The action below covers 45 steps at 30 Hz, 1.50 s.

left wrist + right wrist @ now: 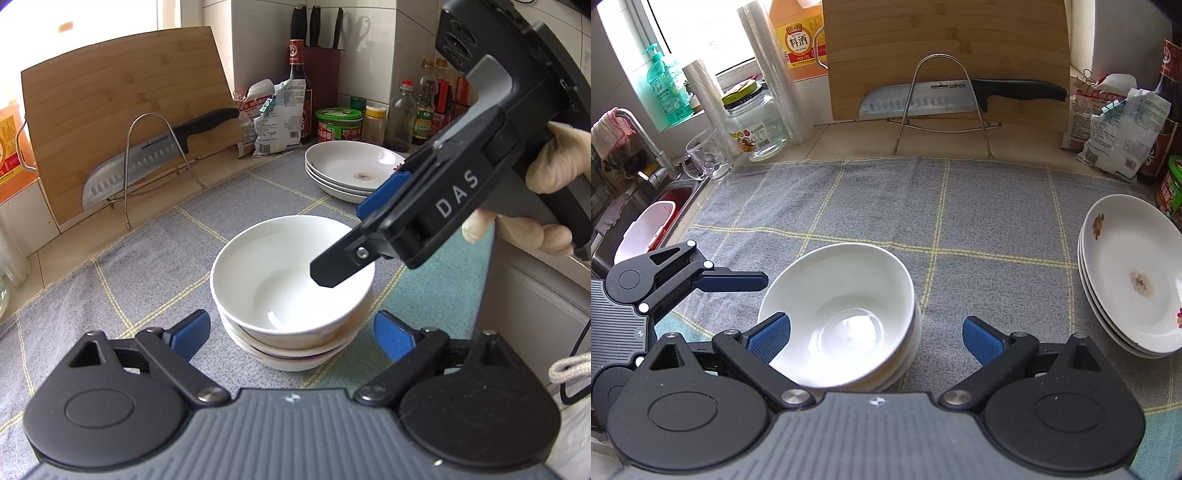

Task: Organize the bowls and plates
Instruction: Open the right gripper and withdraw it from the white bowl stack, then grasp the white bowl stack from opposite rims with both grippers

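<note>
between open right tongs, stacked bowls' rim, pads clear

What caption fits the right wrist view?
Open right gripper above stacked white bowls on grey cloth, plates stacked beside.

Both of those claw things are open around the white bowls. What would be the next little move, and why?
Probably lift the right gripper up and away from the stack of white ceramic bowls. Its blue-padded fingers stand wide with one beside the top bowl's rim, pressing on nothing. The stack of shallow white plates sits apart on the grey checked cloth, so both piles look sorted.
</note>
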### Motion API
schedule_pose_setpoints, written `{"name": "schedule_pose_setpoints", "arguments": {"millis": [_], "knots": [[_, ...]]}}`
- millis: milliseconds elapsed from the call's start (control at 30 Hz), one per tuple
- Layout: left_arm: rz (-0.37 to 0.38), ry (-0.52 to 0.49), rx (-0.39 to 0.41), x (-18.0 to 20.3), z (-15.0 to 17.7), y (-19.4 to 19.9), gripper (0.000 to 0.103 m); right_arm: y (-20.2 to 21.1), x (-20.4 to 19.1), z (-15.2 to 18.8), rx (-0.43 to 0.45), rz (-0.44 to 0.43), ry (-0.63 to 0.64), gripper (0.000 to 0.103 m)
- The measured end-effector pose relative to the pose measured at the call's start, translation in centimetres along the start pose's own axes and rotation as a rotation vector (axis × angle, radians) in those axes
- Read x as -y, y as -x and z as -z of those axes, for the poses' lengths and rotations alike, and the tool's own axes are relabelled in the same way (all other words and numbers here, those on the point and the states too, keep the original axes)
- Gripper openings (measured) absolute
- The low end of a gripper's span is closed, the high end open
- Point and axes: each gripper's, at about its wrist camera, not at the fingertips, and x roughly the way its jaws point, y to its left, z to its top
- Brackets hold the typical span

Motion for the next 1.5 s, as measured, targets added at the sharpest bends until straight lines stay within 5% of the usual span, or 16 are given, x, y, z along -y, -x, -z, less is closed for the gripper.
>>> {"name": "schedule_pose_setpoints", "arguments": {"millis": [633,1167,1500], "knots": [[0.019,-0.031,-0.013,0.5,0.3,-0.4,0.095,0.5,2.9,3.5,0.039,0.036,-0.134,0.102],[0.030,-0.029,-0.006,0.0,0.5,-0.5,0.095,0.6,5.5,3.1,0.079,0.053,-0.216,0.103],[0.068,-0.079,-0.052,-1.4,2.7,-2.4,0.095,2.1,0.9,2.8,0.086,-0.032,-0.047,0.103]]}}
